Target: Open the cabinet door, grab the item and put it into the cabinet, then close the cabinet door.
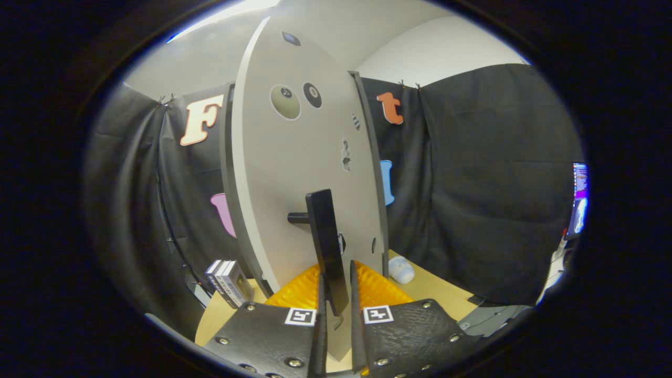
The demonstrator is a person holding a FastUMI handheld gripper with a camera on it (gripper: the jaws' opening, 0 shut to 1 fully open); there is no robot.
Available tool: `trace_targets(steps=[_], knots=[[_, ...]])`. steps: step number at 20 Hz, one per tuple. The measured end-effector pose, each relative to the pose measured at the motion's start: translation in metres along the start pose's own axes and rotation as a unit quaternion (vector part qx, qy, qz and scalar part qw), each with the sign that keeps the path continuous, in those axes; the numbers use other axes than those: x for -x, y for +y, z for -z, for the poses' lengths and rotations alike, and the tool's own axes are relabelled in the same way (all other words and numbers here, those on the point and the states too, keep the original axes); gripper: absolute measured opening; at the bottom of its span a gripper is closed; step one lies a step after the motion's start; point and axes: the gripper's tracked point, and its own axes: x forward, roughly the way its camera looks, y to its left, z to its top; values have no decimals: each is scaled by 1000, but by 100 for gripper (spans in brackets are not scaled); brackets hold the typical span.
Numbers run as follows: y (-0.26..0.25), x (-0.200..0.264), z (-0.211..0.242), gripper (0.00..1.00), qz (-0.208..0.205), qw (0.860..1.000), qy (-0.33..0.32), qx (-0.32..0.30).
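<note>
The grey cabinet door (294, 157) stands upright close in front of me, with a black bar handle (326, 241) standing off it on a short stub. My gripper (336, 278) is closed around the lower end of that handle, one finger on each side, pressing on it. The fingertips (299, 291) reach past the bar toward the door's foot. A small white and pale blue item (400, 269) lies on the wooden table (436, 289), just right of the door's lower corner and beyond the right finger. I cannot tell whether the door is ajar.
Two small boxes (228, 281) stand on the table to the left of the door's foot. Black cloth walls close the booth behind and on both sides. A lit screen (578, 199) sits at the far right.
</note>
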Motion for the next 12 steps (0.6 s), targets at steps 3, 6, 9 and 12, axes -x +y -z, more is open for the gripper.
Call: trace_targets(steps=[3,6,9,12], knots=[[-21,3,-3,18,8,1000,0,2],[-46,5,-7,18,17,1000,-5,10],[-75,9,-15,18,30,1000,-4,10],[-110,12,-17,18,43,999,-5,24]])
